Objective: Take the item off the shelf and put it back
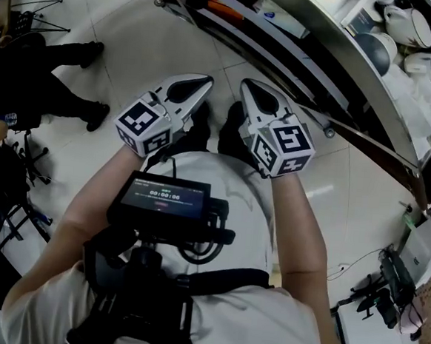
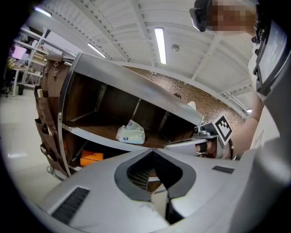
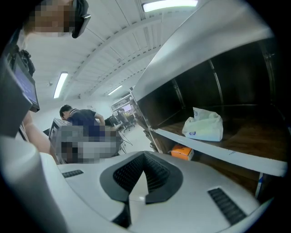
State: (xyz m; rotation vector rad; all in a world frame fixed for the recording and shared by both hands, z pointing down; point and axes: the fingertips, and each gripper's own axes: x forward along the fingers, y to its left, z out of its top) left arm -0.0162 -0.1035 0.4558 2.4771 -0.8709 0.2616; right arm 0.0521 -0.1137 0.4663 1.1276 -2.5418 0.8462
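**Head view:** The left claw (image 1: 202, 83) and the right claw (image 1: 250, 86) are held side by side over the shiny white floor (image 1: 136, 50). They are near each other but do not touch. Both point away from the person, toward the shelf (image 1: 341, 88) at the top right. A small white thing with a blue mark on one shelf board looks like the white bag (image 1: 282, 18). It is well apart from both claw tips. A dark screen (image 1: 165, 198) sits on the person's chest.

**Left gripper view:** The left claw (image 2: 152, 170) has its two jaws pressed together. Nothing is between them. The white bag (image 2: 131, 133) lies on the brown middle board of the shelf (image 2: 91, 77). It is above the jaws and a little to the left, well apart from them. An orange box (image 2: 91, 158) sits on the board below the bag. The right claw (image 2: 182, 144) shows at the right, near the shelf edge, and it does not touch the bag.

**Right gripper view:** The right claw (image 3: 143, 175) is closed too, and it holds nothing. The white bag (image 3: 203, 124) rests on the shelf board (image 3: 218, 152), up and to the right of the jaws and well apart from them. The orange box (image 3: 182, 151) is under that board. Far back on the left, a person in a dark shirt (image 3: 82, 117) bends over.
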